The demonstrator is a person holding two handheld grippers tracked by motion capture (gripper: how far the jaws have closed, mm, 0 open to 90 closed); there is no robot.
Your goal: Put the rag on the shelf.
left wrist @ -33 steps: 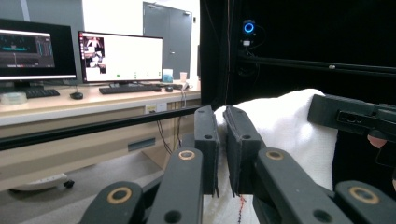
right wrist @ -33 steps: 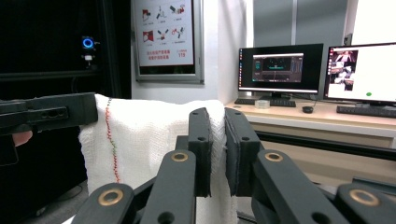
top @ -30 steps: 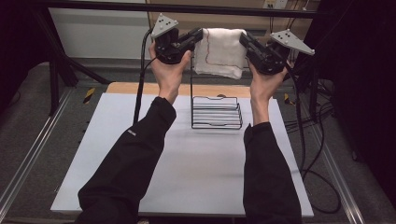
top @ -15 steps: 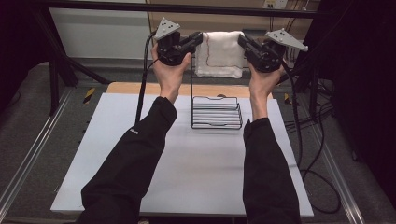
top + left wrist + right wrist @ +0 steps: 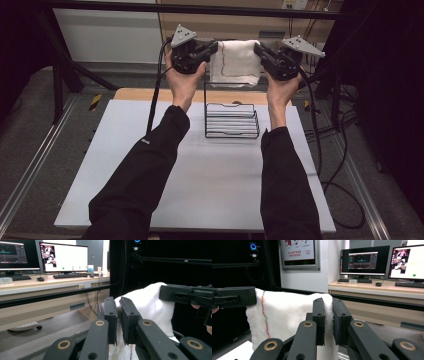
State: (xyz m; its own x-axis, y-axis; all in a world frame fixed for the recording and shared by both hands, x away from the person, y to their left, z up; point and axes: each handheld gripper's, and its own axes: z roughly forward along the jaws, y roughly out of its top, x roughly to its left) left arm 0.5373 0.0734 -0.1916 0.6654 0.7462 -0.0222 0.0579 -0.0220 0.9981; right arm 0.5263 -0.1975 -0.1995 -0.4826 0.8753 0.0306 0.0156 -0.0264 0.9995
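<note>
A white cloth (image 5: 235, 62) with a red stitched seam hangs stretched between my two grippers, held up above the far end of the table. My left gripper (image 5: 214, 49) is shut on the cloth's left top corner; its jaws pinch the white fabric (image 5: 147, 302) in the left gripper view. My right gripper (image 5: 257, 50) is shut on the right top corner, with the cloth (image 5: 284, 315) clamped between its jaws. Below the cloth stands a black wire rack (image 5: 231, 120) on the table.
The white table top (image 5: 200, 175) has a wooden strip along its far edge. Cables (image 5: 340, 165) trail down on the right side. Desks with monitors (image 5: 62, 257) stand beyond the workspace, and dark frame bars run across the back.
Both grippers have lifted the cloth a little higher and farther from me; the hold on it is unchanged.
</note>
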